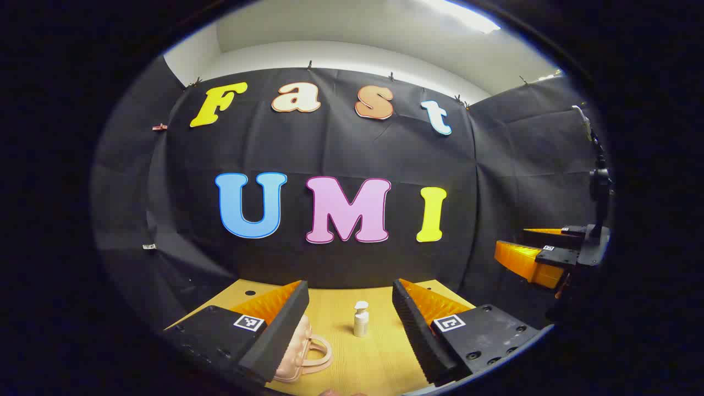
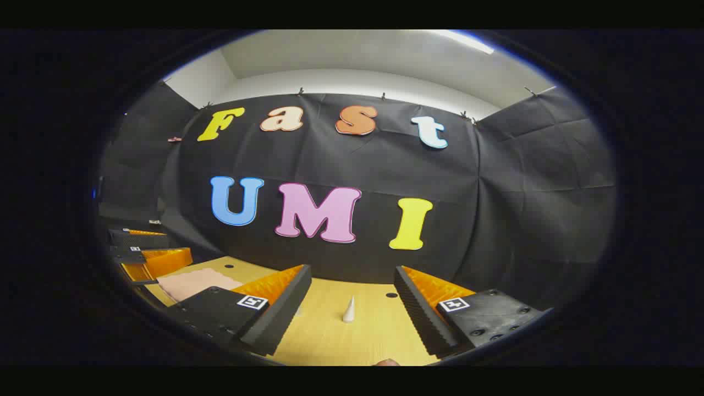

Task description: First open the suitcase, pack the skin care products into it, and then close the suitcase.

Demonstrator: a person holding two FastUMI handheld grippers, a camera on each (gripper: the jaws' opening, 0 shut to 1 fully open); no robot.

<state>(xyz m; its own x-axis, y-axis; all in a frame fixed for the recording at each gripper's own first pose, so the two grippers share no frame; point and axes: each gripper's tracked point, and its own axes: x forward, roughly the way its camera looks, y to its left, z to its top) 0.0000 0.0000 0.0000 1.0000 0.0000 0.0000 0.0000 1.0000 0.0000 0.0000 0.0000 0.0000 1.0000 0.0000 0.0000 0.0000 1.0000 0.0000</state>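
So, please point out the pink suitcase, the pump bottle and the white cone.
suitcase [image 1: 300, 352], left gripper view, quilted side by the handle.
pump bottle [image 1: 361, 324], left gripper view, its body.
white cone [image 2: 348, 310], right gripper view, its middle.

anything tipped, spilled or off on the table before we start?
Nothing stands out. The small white pump bottle stands upright on the wooden table, the pink quilted suitcase lies shut beside it, and a white cone-shaped tube stands upright. No spill shows.
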